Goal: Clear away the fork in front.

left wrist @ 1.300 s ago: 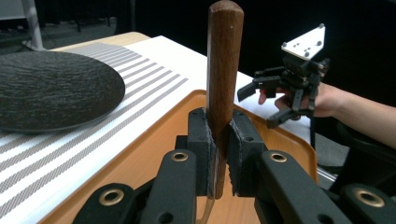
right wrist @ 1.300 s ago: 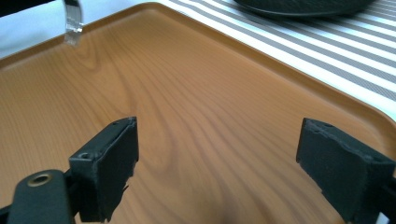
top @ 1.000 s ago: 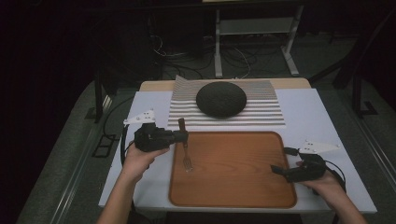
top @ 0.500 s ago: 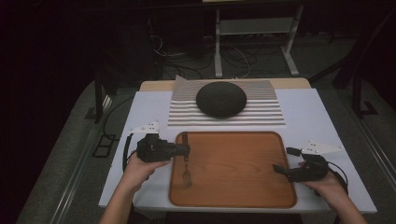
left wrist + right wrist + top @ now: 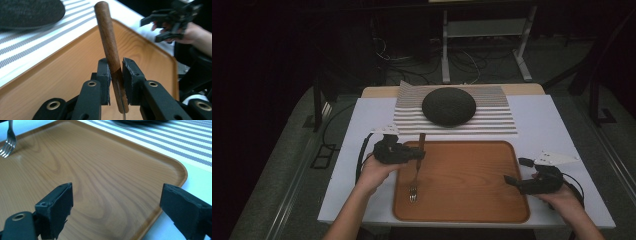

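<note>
The left gripper [image 5: 416, 154] sits left of the middle in the high view, and its jaws are squeezed tight on the brown wooden handle of a fork [image 5: 416, 170]. The fork hangs over the left part of the wooden tray [image 5: 472, 210], prongs pointing down near the tray floor. The right gripper [image 5: 518, 173] is at the lower right, by the tray's right edge, with its jaws wide apart and holding nothing.

A: Fork [image 5: 416, 167], brown wooden handle, metal neck and tines?

B: Yes. Clamped at the handle's lower end, where wood meets metal. It stands steeply over the wooden tray's [image 5: 472, 210] left side, handle up, tines down near the tray surface; contact unclear.
</note>
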### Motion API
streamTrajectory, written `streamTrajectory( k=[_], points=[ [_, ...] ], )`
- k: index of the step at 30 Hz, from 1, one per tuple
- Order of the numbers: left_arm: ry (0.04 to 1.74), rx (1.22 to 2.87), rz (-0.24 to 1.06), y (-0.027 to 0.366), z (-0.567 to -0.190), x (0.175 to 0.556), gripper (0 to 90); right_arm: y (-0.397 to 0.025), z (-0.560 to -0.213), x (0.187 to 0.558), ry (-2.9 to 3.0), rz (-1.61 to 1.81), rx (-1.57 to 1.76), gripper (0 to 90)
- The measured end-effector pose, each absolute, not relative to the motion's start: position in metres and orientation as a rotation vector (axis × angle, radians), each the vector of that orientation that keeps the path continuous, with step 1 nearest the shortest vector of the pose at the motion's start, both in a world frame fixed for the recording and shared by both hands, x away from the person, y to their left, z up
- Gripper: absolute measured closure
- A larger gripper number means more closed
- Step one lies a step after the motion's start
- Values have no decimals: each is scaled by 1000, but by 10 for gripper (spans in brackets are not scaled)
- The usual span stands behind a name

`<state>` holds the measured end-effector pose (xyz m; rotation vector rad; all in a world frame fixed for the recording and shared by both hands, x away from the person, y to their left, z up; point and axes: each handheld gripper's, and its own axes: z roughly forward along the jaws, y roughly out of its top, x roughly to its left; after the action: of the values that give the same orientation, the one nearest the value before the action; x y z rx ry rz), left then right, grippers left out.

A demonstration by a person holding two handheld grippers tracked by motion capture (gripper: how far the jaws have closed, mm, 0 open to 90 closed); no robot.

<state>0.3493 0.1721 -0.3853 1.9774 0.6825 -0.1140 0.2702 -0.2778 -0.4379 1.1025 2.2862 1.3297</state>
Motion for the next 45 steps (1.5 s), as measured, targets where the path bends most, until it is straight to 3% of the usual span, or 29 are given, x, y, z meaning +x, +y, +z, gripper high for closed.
streamTrajectory(
  k=[21, 32, 45],
  points=[
    [757, 2112, -235, 136, -435, 361, 744, -275, -437, 270, 2295, 1319, 1078, 123],
    [762, 2192, -196, 132, -444, 360, 734, -275, -438, 270, 2299, 1308, 1075, 126],
    [754, 2164, -118, 136, -438, 359, 668, -275, -438, 270, 2303, 1306, 1070, 128]
  ],
)
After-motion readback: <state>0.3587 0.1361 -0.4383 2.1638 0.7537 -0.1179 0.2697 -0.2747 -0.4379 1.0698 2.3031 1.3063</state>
